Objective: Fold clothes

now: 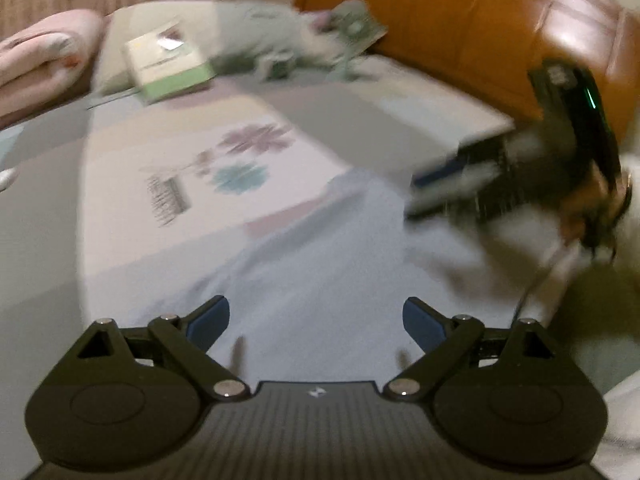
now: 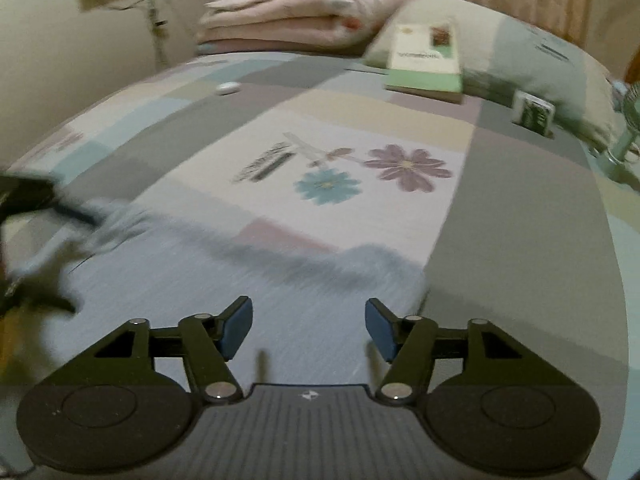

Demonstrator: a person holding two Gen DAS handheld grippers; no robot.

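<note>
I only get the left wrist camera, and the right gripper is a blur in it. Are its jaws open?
Observer: Yes. The right gripper is open, with nothing between its pads, over the garment.
Operator: Anything loose lying around?
Observer: A small white object lies on the bedcover, well beyond the garment.
Operator: And near the pillow?
Observer: A small dark packet sits beside the pillow, right of the green box.
</note>
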